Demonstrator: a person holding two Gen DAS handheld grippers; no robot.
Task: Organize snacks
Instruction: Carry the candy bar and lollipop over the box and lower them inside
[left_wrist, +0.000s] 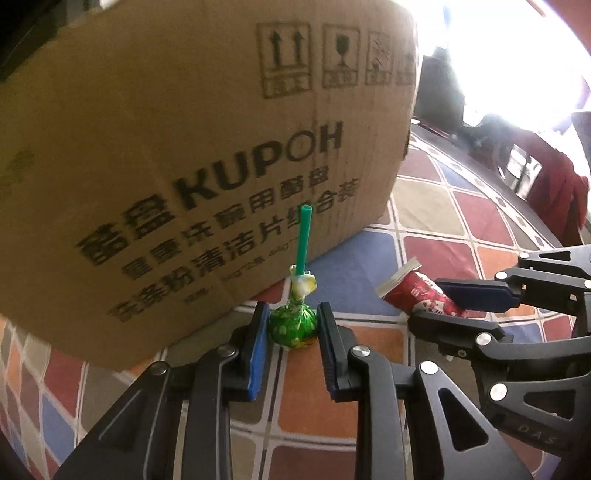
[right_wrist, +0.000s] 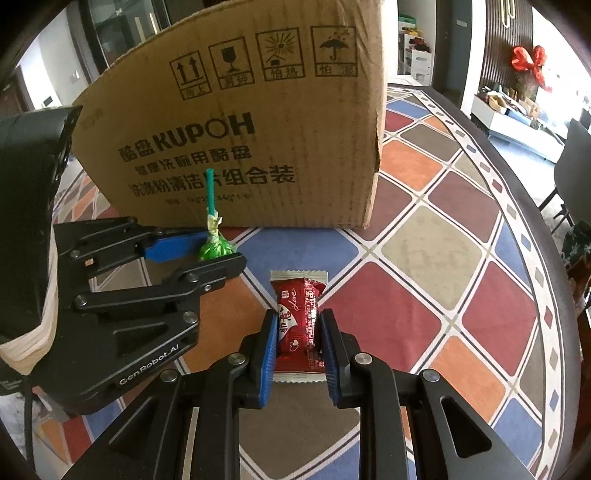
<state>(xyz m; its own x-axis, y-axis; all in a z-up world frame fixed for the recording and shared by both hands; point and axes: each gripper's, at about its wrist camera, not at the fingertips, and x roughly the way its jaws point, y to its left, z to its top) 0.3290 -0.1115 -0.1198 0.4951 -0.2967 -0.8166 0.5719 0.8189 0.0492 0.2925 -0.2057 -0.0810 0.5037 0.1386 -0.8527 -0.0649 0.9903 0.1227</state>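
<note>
Both snacks are in my grip; neither is stowed yet.

Left tongs (left_wrist: 291, 328): the blue pads sit on either side of the green lollipop (left_wrist: 293, 326), against its wrapped head, so I read them as clamped on it. The green stick points upward, tilted slightly, in front of the cardboard box (left_wrist: 166, 166). The head looks to be at or just above the counter (left_wrist: 436, 206); I cannot tell from either view whether it is lifted clear.

Right tongs (right_wrist: 298, 343): pads closed on the two long sides of the red snack packet (right_wrist: 297, 325), white crimped ends sticking out front and back. In the left wrist view the packet appears slightly tipped, front end raised off the patterned cloth, so I judge it partly lifted.

Box: stands upright just behind both snacks, printed side facing me. Its top edge is out of frame in the left view and cut off in the right, so I cannot see whether it is open or what is inside.

Progress, as a judgement:
- Grasp of both items: done, or very nearly.
- Transfer: not begun. Both items are in front of the box, outside it.
- I assume the box is the destination; nothing else here looks like a container.
- No other loose snacks are visible on the cloth in either view.

Remaining: raise both over the box wall, release inside.
</note>
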